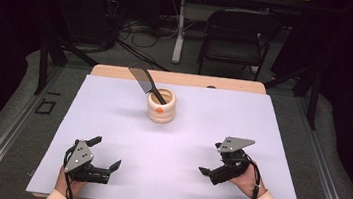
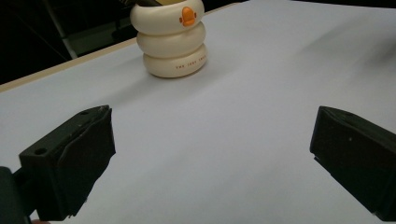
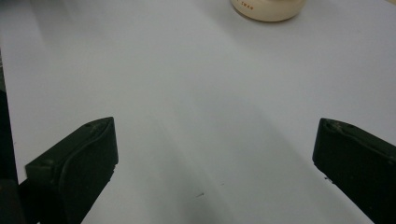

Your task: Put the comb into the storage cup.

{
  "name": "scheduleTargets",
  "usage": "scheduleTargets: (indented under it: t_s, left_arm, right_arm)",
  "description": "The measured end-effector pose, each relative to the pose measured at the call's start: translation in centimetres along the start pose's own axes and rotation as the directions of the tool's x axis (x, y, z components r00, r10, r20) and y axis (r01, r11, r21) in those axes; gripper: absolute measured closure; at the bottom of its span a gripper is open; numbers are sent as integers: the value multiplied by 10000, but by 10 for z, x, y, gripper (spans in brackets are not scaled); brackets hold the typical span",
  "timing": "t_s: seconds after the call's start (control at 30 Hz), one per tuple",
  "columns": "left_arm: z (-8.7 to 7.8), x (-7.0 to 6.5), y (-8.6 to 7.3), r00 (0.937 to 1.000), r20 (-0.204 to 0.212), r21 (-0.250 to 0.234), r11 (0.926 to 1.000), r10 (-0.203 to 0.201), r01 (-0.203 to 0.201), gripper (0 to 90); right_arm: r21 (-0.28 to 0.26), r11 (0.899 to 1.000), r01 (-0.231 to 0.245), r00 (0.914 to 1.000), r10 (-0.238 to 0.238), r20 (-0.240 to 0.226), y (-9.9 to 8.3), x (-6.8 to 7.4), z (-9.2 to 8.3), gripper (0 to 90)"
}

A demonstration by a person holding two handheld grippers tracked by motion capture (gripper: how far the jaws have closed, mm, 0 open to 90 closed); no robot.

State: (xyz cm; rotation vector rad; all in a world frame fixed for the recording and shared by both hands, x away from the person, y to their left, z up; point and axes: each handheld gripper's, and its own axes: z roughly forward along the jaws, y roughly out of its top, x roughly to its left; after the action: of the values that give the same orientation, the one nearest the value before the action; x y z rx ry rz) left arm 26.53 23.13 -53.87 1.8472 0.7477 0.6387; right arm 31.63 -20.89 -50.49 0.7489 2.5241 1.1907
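Observation:
A cream ribbed holder (image 1: 161,106) with an orange duck mark stands on the white table cover (image 1: 111,122), toward the back middle. A black comb (image 1: 145,81) leans out of it to the upper left. My left gripper (image 1: 106,153) rests near the front left, open and empty. My right gripper (image 1: 211,159) rests near the front right, open and empty too. In the left gripper view the holder (image 2: 171,39) stands far ahead between the wide-apart jaws of that gripper (image 2: 210,154). In the right gripper view the holder's base (image 3: 268,9) shows at the top edge, beyond the open right gripper (image 3: 215,158).
The wooden table edge (image 1: 177,78) shows behind the white cover. A black folding chair (image 1: 237,36) and a white table leg (image 1: 179,29) stand on the floor beyond, with cables nearby. A person's hands hold both grippers at the front edge.

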Motion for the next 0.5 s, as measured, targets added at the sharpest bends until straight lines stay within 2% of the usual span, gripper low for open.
scheduleTargets:
  t_s: [0.5]
  left_arm:
    - [0, 0, 0, 10000, 18, 25, 10000, 13, -13, 2]
  right_arm:
    - [-356, 9993, 95, 9994, -83, 325, -18, 6, -11, 0]
